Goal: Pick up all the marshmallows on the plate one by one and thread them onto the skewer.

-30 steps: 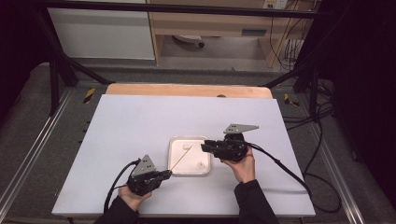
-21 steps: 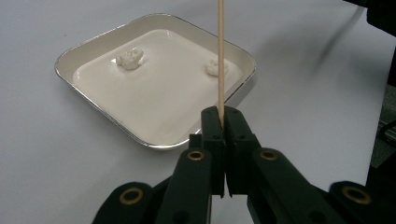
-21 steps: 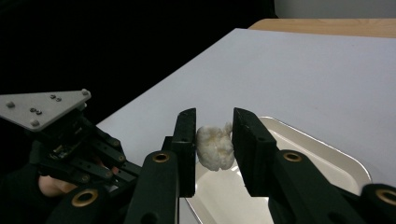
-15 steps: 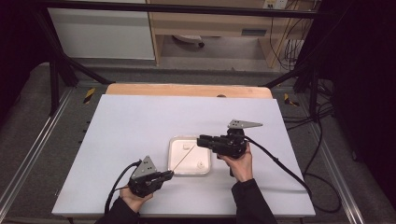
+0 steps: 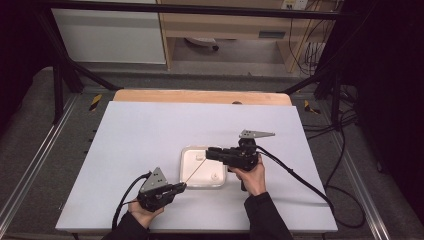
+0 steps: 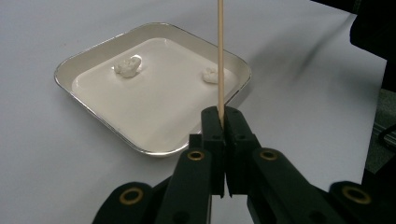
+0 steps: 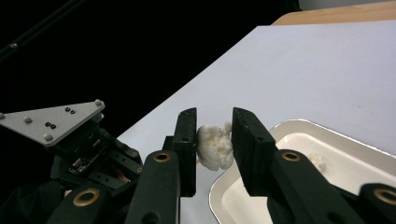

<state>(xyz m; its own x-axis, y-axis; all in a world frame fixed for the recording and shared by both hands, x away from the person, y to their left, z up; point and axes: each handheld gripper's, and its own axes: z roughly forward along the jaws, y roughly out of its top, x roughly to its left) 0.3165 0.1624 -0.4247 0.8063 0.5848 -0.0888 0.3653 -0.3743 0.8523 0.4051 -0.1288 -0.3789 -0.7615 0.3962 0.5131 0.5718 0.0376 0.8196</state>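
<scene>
In the high view, a white tray (image 5: pixel 186 176) sits near the middle of the table (image 5: pixel 150 135), toward the near edge. The left gripper (image 5: pixel 180 188) lies at the tray's near left corner, held by the person's left hand (image 5: pixel 145 212). Its jaws are pressed together on the near end of a thin wooden skewer (image 5: pixel 192 172), which slants up and to the right over the tray. The right gripper (image 5: pixel 209 151) hovers above the tray's far right part, pointing left, with the right hand (image 5: pixel 249 176) beneath it. The skewer's far tip ends close to the right gripper's jaws; whether it touches what they hold cannot be told here.

In the left gripper view, the left gripper (image 6: pixel 223 122) has its black jaws pinched tight on the skewer (image 6: pixel 220 51), which rises straight up out of the top of the picture. Beyond the jaws lies the tray (image 6: pixel 88 112) with two white lumps in it, one lump (image 6: pixel 128 66) at the far left and another lump (image 6: pixel 211 74) just beside the skewer's line.

In the right gripper view, the right gripper (image 7: pixel 214 140) pinches a white marshmallow-like piece (image 7: pixel 214 145) between its two jaws, both pads touching it. The piece hangs above the tray's (image 7: pixel 219 198) left rim. The left gripper's grey plate (image 7: pixel 49 121) shows farther off at the left.
</scene>
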